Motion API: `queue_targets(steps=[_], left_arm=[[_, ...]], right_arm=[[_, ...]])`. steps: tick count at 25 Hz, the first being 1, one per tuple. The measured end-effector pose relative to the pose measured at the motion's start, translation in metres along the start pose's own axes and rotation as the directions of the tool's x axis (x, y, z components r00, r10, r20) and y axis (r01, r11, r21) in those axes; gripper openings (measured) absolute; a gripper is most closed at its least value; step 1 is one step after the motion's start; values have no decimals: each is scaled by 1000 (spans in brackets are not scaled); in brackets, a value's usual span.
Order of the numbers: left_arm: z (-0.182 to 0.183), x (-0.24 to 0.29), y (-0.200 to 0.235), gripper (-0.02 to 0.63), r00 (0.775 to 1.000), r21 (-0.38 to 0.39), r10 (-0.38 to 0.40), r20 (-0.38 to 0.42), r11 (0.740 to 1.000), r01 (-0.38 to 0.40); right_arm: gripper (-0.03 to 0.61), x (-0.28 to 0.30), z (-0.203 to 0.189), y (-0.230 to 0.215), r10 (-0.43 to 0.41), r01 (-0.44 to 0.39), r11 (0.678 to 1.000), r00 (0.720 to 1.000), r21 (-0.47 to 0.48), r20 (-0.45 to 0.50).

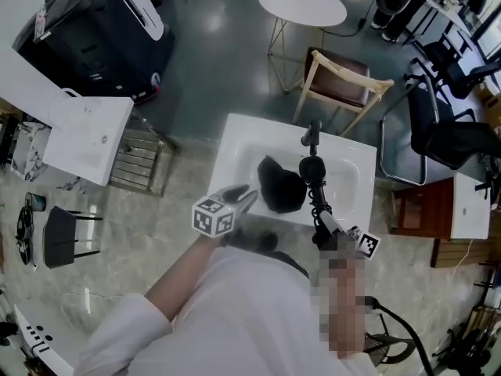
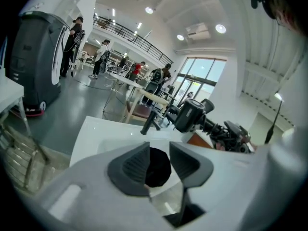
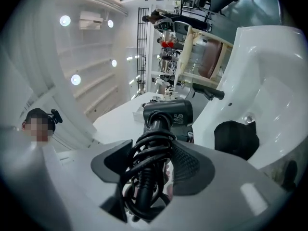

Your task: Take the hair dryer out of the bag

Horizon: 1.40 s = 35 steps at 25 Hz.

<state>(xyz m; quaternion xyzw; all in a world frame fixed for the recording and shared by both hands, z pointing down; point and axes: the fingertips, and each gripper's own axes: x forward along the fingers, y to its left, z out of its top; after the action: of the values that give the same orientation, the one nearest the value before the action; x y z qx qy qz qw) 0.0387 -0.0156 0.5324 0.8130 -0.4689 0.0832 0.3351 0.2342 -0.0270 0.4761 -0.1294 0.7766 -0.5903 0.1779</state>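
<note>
The right gripper (image 3: 150, 154) is clamping the hair dryer (image 3: 168, 113) by its cord-wrapped handle, holding it at 3 o'clock of the bag (image 1: 280, 186) slumping in the sink (image 1: 235, 135). The left gripper (image 2: 159, 159) is gaping wide and empty. Extraction looks finished, so the next move is finding a set-down spot.

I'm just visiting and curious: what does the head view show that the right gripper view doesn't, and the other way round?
Only the head view: the big black machine and the small black seat on the floor off to the left.
Only the right gripper view: the ceiling lights and, close up, how the right hand-held gripper clamps the cord-wrapped handle of the hair dryer.
Both: the hair dryer, out of the black bag that lies in the white basin, and the wooden chair behind.
</note>
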Motion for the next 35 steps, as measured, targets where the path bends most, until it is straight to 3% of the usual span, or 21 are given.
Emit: queue_targets(steps=[10,35], left_arm=[[22,-42,18,126,999,24,-27,28,999,27],[31,-44,28,126,996,22,-87,28,996,86]], right_arm=[[261,-4,2,17,-15,20,999,994,-44,107],[261,-6,-1,23,-37,55,995,979,-82,200]])
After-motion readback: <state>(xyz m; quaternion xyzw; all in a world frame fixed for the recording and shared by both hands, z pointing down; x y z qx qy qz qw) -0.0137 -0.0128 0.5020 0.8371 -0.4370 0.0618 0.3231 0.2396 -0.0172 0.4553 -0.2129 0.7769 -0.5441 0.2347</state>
